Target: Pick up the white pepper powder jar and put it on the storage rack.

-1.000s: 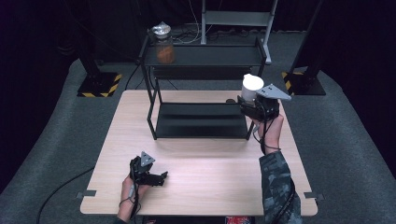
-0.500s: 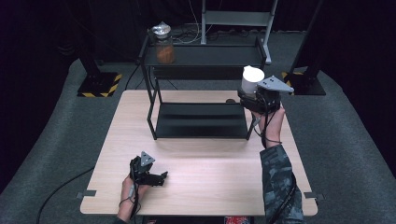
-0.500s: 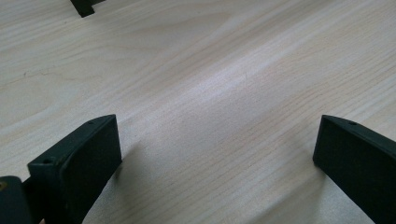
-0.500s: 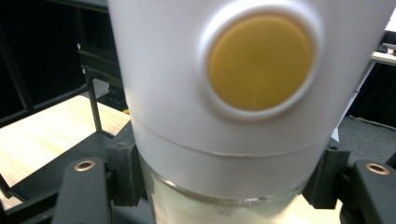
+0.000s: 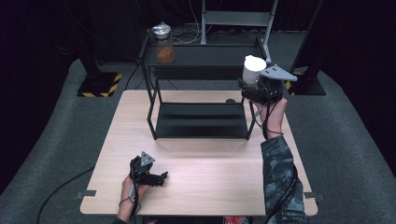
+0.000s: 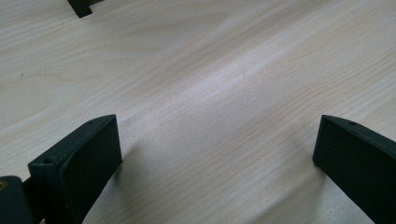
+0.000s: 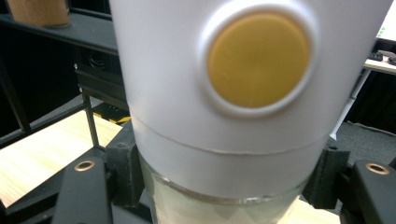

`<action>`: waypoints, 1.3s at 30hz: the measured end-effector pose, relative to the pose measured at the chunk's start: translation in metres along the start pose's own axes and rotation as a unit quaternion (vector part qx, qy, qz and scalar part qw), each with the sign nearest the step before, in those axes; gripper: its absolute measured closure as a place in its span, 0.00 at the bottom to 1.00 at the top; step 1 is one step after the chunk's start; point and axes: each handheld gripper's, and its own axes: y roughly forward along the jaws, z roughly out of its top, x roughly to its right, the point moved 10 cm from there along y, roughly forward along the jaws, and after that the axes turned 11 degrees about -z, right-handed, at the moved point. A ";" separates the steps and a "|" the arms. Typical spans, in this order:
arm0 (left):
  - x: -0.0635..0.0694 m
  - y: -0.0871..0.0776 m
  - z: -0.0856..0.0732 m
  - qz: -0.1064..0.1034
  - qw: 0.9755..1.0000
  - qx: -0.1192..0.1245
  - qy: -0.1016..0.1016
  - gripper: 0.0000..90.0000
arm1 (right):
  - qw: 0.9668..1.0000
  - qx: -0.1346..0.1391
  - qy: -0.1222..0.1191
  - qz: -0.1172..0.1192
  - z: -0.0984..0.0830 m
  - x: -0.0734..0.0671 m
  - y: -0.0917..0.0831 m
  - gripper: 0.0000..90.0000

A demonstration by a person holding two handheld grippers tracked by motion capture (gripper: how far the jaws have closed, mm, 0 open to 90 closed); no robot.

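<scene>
The right gripper (image 5: 258,86), raised on an outstretched forearm beside the black rack's (image 5: 201,119) right end, has its fingers clamped on a white-capped jar (image 5: 252,69), carried higher and nearer the rack's top shelf than a second ago, while the left gripper (image 5: 158,178) rests unmoved on the bench (image 5: 210,186), fingers apart.

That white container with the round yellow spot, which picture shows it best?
The right gripper view: the white container is close up there, with its yellow disc, a seam, and a clear lower part between the black jaws. The high view shows it small and upright in the right gripper, beside the black rack. The left gripper view faces bare tabletop.
</scene>
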 end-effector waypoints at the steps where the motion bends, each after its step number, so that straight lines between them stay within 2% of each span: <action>1: 0.000 0.000 0.000 0.000 1.000 0.000 -0.001 0.00 | 1.000 0.001 0.000 0.000 0.002 0.000 0.000 0.33; 20: 0.001 0.000 0.000 0.001 1.000 0.001 0.001 0.00 | 1.000 0.011 -0.006 -0.007 0.028 0.004 0.002 0.33; 23: 0.001 0.000 0.000 0.001 1.000 0.001 0.001 0.01 | 1.000 0.013 0.001 -0.003 0.033 0.004 0.003 0.33; 39: 0.000 0.000 0.000 -0.002 1.000 -0.001 0.000 0.01 | 0.999 0.033 0.001 -0.007 0.064 0.000 0.008 0.33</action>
